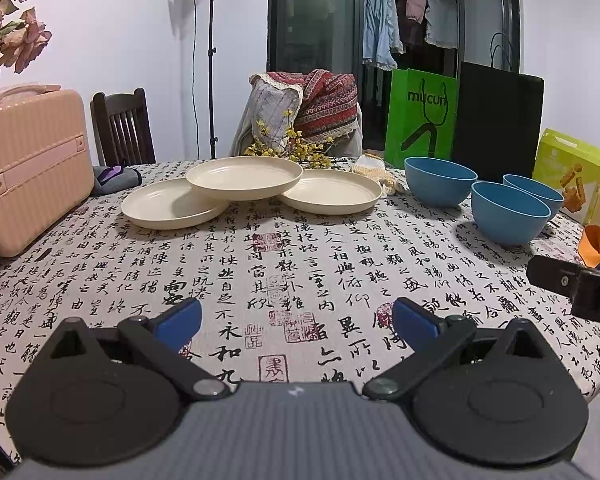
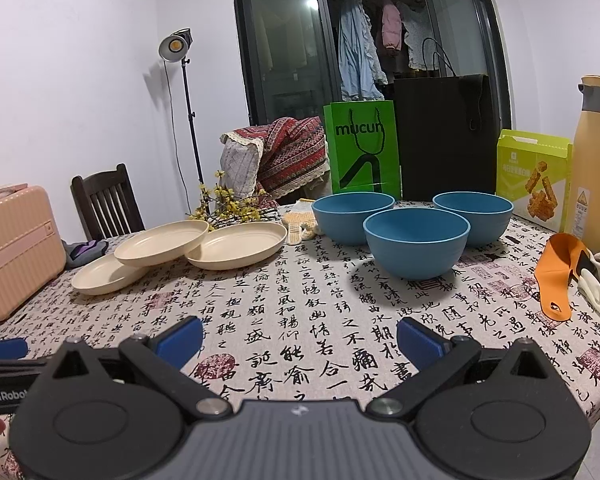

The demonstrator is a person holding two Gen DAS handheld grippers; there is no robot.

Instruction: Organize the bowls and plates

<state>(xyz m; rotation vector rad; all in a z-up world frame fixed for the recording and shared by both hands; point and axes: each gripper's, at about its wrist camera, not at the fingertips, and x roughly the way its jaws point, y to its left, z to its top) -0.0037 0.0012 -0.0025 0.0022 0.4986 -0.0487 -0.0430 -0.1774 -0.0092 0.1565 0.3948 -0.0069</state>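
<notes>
Three cream plates lie at the far side of the table: a left plate [image 1: 168, 204], a right plate [image 1: 334, 195], and a middle plate [image 1: 244, 177] resting on the rims of both. Three blue bowls stand apart to the right: a far left bowl [image 1: 440, 180], a near bowl [image 1: 510, 212] and a far right bowl [image 1: 536, 192]. In the right wrist view the near bowl [image 2: 416, 246] is straight ahead, the plates [image 2: 162, 244] to the left. My left gripper [image 1: 296, 322] is open and empty above the tablecloth. My right gripper [image 2: 300, 338] is open and empty too.
A pink case [image 1: 28, 168] stands at the left table edge. A green bag [image 2: 362, 148], a black bag [image 2: 446, 136], a snack box [image 2: 534, 178] and a yellow flask [image 2: 596, 160] line the back right. An orange silicone piece [image 2: 556, 276] and white gloves lie right. Yellow flowers [image 1: 296, 148] lie behind the plates.
</notes>
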